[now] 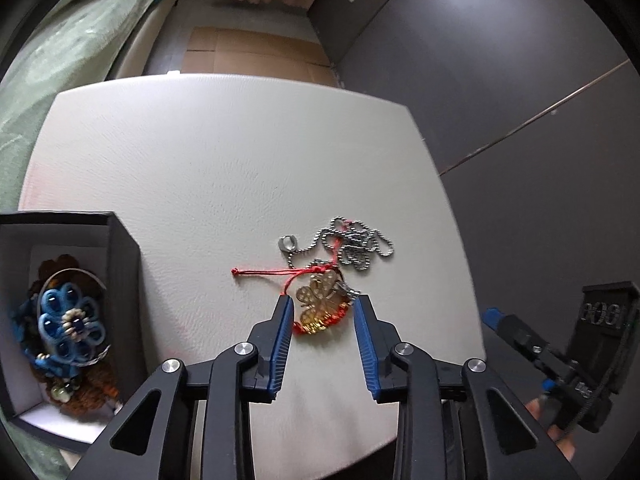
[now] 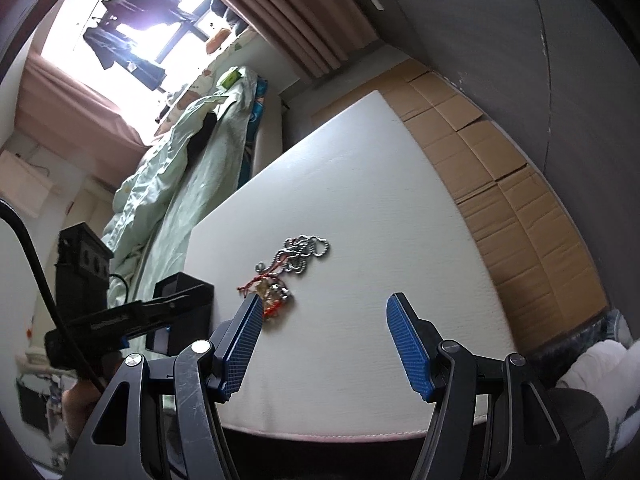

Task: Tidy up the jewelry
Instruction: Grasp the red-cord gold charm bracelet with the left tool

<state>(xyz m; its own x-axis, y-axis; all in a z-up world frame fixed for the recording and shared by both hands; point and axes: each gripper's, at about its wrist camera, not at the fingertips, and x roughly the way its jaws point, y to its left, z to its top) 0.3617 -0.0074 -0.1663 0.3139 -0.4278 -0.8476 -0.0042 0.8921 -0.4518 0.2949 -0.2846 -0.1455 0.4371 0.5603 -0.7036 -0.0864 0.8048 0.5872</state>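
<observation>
White and lightly textured, the table (image 1: 208,168) stands in a bedroom, with a bed under pale green bedding (image 2: 176,152) along its left edge and flattened cardboard (image 2: 500,168) on the floor past its right and far edges. A gold butterfly ornament on a red cord (image 1: 320,300) lies near the table's near edge, directly between the spread blue fingertips of the left tool (image 1: 322,312), which is open and grips nothing. Its red cord trails away toward the left edge. Tangled just beyond it is a silver ball chain (image 1: 356,246) with a small ring (image 1: 287,243). A black box (image 1: 120,240) at the near left corner already holds a blue flower piece (image 1: 68,320). The right tool (image 2: 324,320), also open and empty, hangs farther off by the near edge, so the left one looks set to close.
</observation>
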